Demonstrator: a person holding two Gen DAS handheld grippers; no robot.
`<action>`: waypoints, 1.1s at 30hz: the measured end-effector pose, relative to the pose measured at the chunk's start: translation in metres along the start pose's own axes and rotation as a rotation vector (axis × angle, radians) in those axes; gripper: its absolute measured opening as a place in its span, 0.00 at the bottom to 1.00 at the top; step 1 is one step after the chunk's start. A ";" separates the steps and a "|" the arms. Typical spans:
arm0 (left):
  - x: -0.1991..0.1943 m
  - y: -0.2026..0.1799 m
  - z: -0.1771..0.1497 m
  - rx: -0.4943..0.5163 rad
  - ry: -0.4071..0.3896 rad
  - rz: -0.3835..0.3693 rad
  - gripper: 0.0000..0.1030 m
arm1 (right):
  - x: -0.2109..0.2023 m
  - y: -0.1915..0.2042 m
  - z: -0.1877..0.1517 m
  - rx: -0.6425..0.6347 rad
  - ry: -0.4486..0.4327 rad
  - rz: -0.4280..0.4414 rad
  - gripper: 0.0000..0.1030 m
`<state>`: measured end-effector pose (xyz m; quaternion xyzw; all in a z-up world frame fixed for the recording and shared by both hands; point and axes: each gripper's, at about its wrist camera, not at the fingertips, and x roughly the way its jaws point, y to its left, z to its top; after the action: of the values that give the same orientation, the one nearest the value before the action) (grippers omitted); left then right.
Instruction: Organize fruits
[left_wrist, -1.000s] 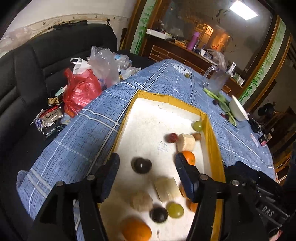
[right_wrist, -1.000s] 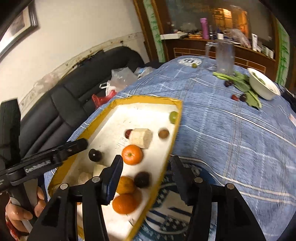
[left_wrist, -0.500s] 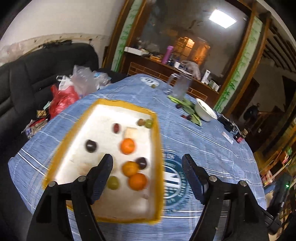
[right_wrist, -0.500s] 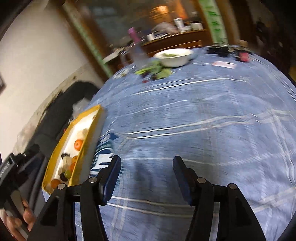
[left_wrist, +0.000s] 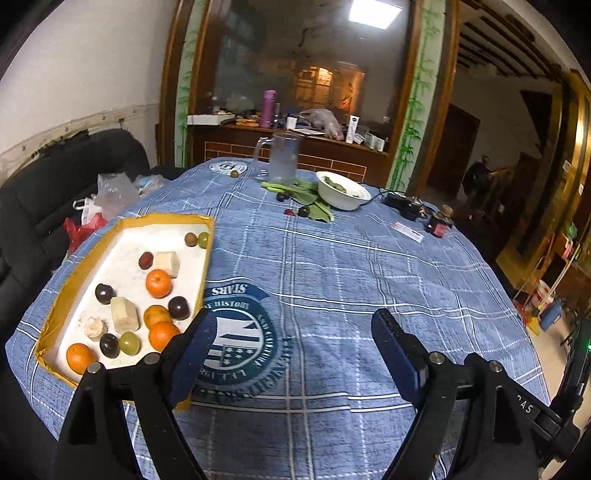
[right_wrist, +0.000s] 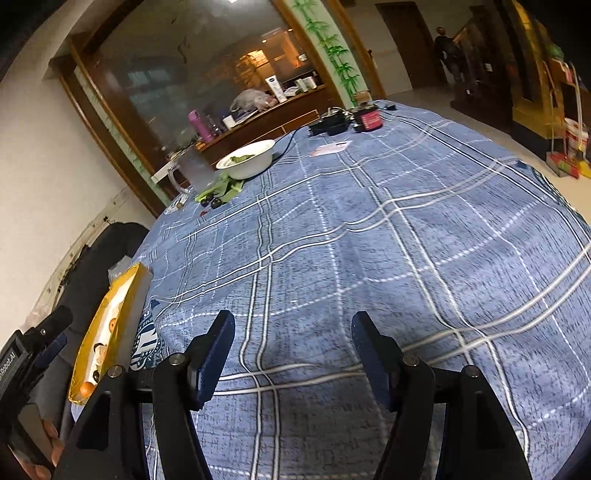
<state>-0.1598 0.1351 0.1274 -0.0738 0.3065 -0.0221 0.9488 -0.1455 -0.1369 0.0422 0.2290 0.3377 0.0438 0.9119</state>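
A yellow-rimmed white tray (left_wrist: 122, 226) lies at the left of the blue checked tablecloth (left_wrist: 351, 280). It holds several oranges (left_wrist: 158, 283), dark plums (left_wrist: 178, 307), green grapes (left_wrist: 129, 342) and pale fruit chunks (left_wrist: 125, 315). My left gripper (left_wrist: 295, 343) is open and empty, above the cloth to the right of the tray. My right gripper (right_wrist: 293, 343) is open and empty over bare cloth, with the tray (right_wrist: 92, 354) far to its left. Loose dark fruits (left_wrist: 304, 211) lie by green leaves (left_wrist: 314, 199) at the far side.
A white bowl (left_wrist: 341, 190) with greens, a glass jug (left_wrist: 282, 158), a small round fruit (left_wrist: 233, 173), a black cable device (left_wrist: 400, 201) and a red-labelled jar (left_wrist: 439, 225) stand at the far side. A black sofa (left_wrist: 55, 177) with plastic bags (left_wrist: 110, 192) is on the left.
Both grippers have pulled back and swung right, away from the tray. The left one was over the fruits and now hangs beside the tray. The right view now shows mostly bare cloth.
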 end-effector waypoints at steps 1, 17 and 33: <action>-0.002 -0.004 -0.001 0.012 -0.007 0.004 0.82 | -0.002 -0.003 -0.001 0.008 -0.002 0.000 0.71; -0.030 -0.039 -0.019 0.099 -0.059 -0.069 0.83 | -0.036 0.003 -0.016 -0.042 -0.070 -0.076 0.73; -0.118 -0.017 -0.033 0.036 -0.238 -0.029 0.92 | -0.081 0.028 -0.041 -0.060 -0.120 -0.020 0.76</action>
<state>-0.2749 0.1244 0.1718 -0.0634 0.1900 -0.0325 0.9792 -0.2318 -0.1148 0.0760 0.2002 0.2831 0.0311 0.9374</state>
